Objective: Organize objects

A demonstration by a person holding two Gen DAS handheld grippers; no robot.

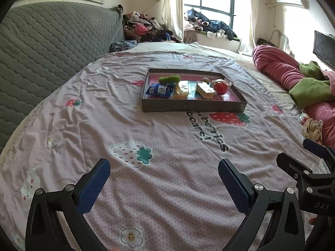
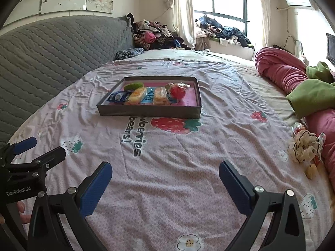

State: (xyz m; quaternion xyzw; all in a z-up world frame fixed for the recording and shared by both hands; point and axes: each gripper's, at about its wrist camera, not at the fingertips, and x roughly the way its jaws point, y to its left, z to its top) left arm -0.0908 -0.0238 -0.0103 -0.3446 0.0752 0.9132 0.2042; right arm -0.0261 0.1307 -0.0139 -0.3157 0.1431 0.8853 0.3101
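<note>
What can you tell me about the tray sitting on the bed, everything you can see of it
The tray is a shallow rectangular box with dark grey walls and a pink floor, cardboard by the look of it. It lies flat and open on the strawberry-print sheet, partly over a printed strawberry. Wrapped snacks, a green item and a red ball-like item fill its left and middle; the right end is bare.

The bedsheet (image 2: 167,177) reads "wberries" and "bears!" in dark letters, beside a printed strawberry. The left hand-held gripper (image 2: 39,148) carries "GenRobot.AI"; the right hand-held gripper (image 1: 297,152) shows "DAS".
</note>
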